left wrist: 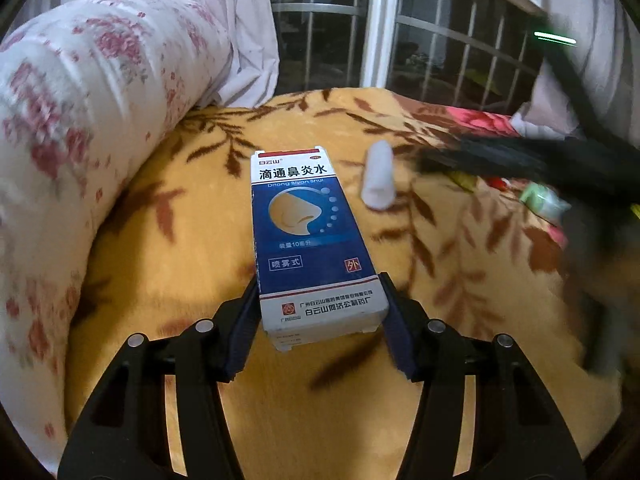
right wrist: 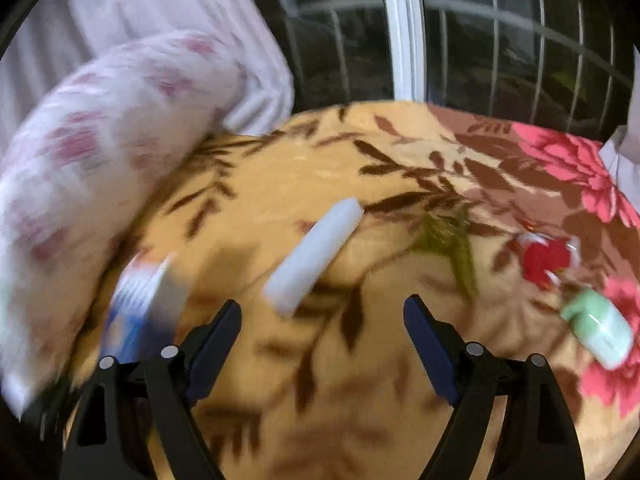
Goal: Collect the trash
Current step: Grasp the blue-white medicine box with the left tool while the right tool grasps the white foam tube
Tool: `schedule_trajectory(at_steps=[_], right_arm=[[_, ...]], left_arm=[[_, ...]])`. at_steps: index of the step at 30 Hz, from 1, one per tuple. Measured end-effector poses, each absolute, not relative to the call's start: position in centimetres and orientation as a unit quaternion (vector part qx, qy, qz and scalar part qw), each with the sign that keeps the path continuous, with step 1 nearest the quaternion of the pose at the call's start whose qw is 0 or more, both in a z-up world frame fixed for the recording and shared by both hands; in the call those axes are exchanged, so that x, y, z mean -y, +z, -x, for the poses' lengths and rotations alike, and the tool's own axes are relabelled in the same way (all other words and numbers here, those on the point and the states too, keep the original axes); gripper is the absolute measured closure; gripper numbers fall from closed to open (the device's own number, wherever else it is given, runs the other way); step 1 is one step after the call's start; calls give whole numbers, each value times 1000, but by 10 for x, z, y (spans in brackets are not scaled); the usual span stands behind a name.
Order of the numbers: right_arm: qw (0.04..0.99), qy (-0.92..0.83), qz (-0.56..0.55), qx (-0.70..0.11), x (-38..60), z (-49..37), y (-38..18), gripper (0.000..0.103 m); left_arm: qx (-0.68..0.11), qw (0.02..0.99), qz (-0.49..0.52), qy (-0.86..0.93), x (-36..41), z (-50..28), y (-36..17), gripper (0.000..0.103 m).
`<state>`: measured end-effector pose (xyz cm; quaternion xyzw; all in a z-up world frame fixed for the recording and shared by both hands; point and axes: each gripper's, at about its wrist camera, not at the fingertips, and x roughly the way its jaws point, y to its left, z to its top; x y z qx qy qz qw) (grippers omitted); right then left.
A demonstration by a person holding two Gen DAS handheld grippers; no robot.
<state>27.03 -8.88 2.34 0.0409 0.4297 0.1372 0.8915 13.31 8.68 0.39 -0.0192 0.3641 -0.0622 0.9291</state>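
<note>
A home bedroom at night: a bed spread with a yellow leaf-patterned blanket [left wrist: 168, 240], a rolled floral quilt [left wrist: 76, 120] along its left edge, pale curtains [left wrist: 224, 20] and a barred window [left wrist: 452, 48], dark outside, beyond its far edge.

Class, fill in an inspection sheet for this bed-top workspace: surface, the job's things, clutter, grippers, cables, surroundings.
Surface: yellow leaf-print blanket, with red flowers at the right.
Job's things: blue-and-white nasal spray box; white cylindrical tube lying loose; small green-and-white bottle; red wrapper, blurred.
Clutter: nothing seen beyond those.
Grippers: left gripper has its pads against both sides of the box; right gripper open, empty, just short of the tube.
Cables: nothing seen clearly; a dark blurred shape at right in the left wrist view.
Surroundings: rolled floral quilt at left, pale curtain, barred window, dark outside.
</note>
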Motion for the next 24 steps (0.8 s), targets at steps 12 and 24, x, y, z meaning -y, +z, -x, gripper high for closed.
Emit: schedule_trajectory(at_steps=[12, 24], right_arm=[[868, 63, -16, -492, 50, -351, -28, 63], [895, 126, -30, -428, 91, -249, 29, 71]], left_arm=[[-351, 932, 35, -83, -105, -103, 7, 48], [-350, 928, 25, -125, -88, -63, 13, 48]])
